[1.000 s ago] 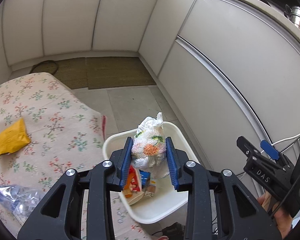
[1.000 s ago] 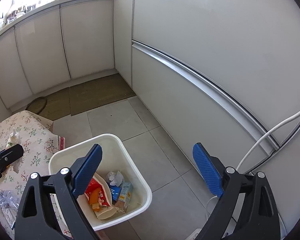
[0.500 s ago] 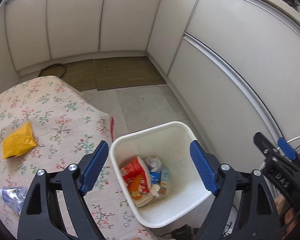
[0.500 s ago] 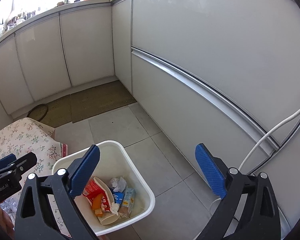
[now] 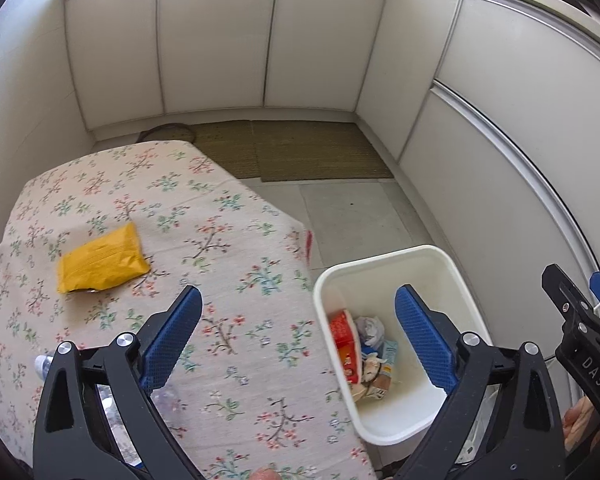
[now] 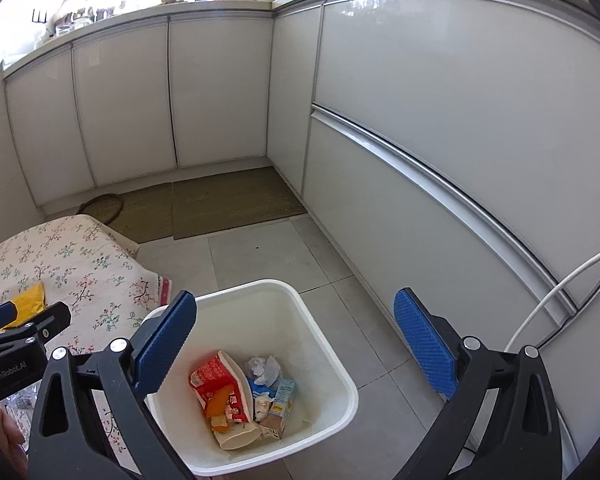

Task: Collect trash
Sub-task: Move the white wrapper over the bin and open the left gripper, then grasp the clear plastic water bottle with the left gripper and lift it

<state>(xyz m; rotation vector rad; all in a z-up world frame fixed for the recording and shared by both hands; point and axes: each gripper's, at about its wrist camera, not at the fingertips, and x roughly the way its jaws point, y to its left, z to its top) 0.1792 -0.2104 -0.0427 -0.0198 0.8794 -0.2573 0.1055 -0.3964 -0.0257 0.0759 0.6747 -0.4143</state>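
The white bin (image 6: 260, 376) stands on the floor against the table's corner, at five o'clock in my left view. It holds a red carton (image 6: 216, 384) and crumpled paper (image 6: 262, 368). My left gripper (image 5: 298, 332) has just been opening; the wad it carried a second ago is gone, nothing between its jaws, so I judge that drop done. My right gripper (image 6: 294, 344) hangs wide and empty over the bin. A yellow packet (image 5: 102, 260) remains at ten o'clock on the floral tablecloth (image 5: 228, 216), open cloth around it.

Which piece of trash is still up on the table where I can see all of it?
The yellow packet, lying flat on the flowery tablecloth. The red carton and other scraps are already down in the white bin.
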